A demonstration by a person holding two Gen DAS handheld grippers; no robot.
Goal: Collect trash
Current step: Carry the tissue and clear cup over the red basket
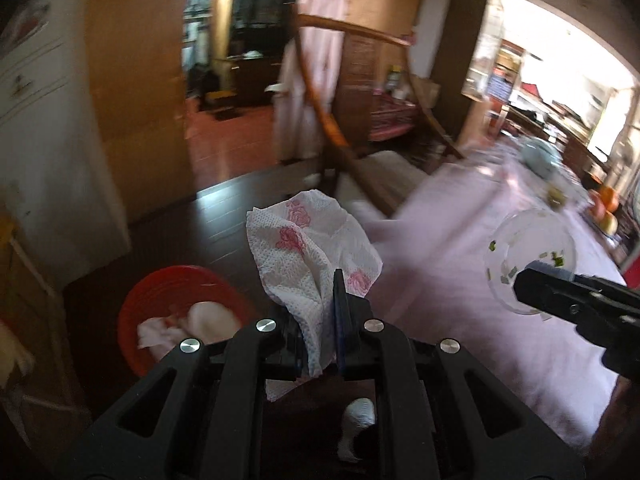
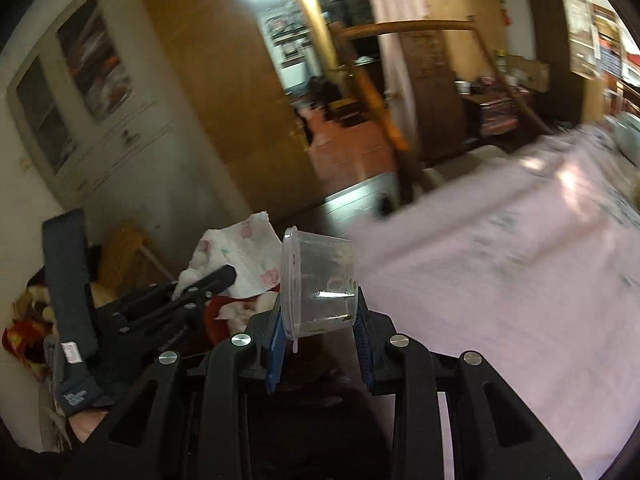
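Above a red bin (image 1: 176, 312), a crumpled napkin (image 1: 316, 256) is pinched by the left gripper (image 1: 320, 344); a loose release could miss. Beside it, a clear cup (image 2: 320, 284) is clamped sideways by the right gripper (image 2: 320, 344); scraps could spill.

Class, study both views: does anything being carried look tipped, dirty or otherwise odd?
Yes. The clear tub in the right claw lies on its side, green scraps stuck inside. The napkin in the left claw is merely crumpled.

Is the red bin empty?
No, the red bin already has white crumpled tissues lying inside it.
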